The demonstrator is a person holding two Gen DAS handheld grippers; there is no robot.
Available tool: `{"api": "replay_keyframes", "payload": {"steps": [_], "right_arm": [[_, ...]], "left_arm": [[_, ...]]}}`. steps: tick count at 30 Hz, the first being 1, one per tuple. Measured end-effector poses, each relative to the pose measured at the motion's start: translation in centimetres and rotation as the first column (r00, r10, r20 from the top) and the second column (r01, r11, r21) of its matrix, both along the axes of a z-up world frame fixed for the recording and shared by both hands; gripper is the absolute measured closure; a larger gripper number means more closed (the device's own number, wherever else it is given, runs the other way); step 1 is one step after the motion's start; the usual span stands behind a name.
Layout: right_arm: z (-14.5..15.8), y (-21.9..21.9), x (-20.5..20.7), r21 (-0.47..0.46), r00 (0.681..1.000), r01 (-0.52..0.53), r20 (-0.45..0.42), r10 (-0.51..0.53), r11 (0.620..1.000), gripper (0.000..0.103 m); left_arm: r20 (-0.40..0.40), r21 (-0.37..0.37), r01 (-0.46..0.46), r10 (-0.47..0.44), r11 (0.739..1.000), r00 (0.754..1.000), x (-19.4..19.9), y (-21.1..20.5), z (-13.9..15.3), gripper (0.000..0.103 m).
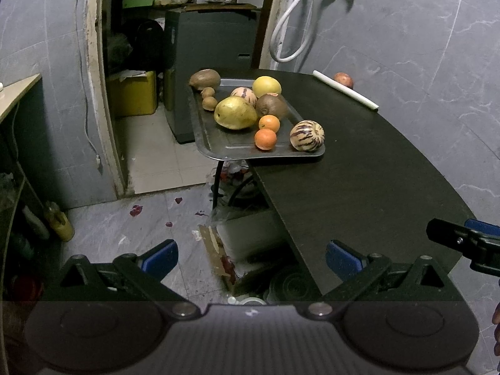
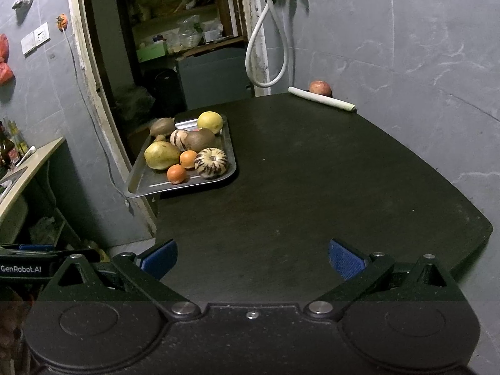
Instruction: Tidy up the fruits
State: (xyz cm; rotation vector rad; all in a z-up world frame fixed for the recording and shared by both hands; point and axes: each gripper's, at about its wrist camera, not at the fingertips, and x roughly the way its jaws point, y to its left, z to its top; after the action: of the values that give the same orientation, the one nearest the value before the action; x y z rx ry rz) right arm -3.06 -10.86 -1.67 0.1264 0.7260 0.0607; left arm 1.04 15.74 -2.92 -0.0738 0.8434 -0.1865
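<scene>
— What sort of place are we looking at?

— A lived-in home, a kitchen or utility corner. Grey marble-look tiles (image 2: 390, 47) are covering the walls, and a white hose (image 2: 265, 50) is hanging looped beside a doorway.

— And through that doorway?

— Pantry shelves (image 2: 175, 40) are sitting crowded with boxes and bags, above a dark appliance (image 1: 212, 62). A yellow crate (image 1: 134, 93) is standing on the floor.

— Anything else domestic?

— A metal tray (image 2: 150, 187) of fruit is overhanging the edge of a dark surface (image 2: 312, 187). Bottles (image 2: 9, 143) are standing on a pale counter (image 2: 31, 162) at the left, switches (image 2: 36, 38) are showing on the wall, and red scraps (image 1: 136, 210) are lying on the floor.
</scene>
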Motion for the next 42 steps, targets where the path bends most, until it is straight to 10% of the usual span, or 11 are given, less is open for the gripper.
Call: {"api": "replay_keyframes", "payload": {"steps": [42], "right_arm": [[1.2, 0.0, 0.1, -0.003, 0.999, -0.013, 0.035, 0.013, 1.0, 0.001]], "left_arm": [[0.017, 0.001, -0.034, 0.034, 0.999, 0.999, 0.1, 0.8, 0.5, 0.001]]}}
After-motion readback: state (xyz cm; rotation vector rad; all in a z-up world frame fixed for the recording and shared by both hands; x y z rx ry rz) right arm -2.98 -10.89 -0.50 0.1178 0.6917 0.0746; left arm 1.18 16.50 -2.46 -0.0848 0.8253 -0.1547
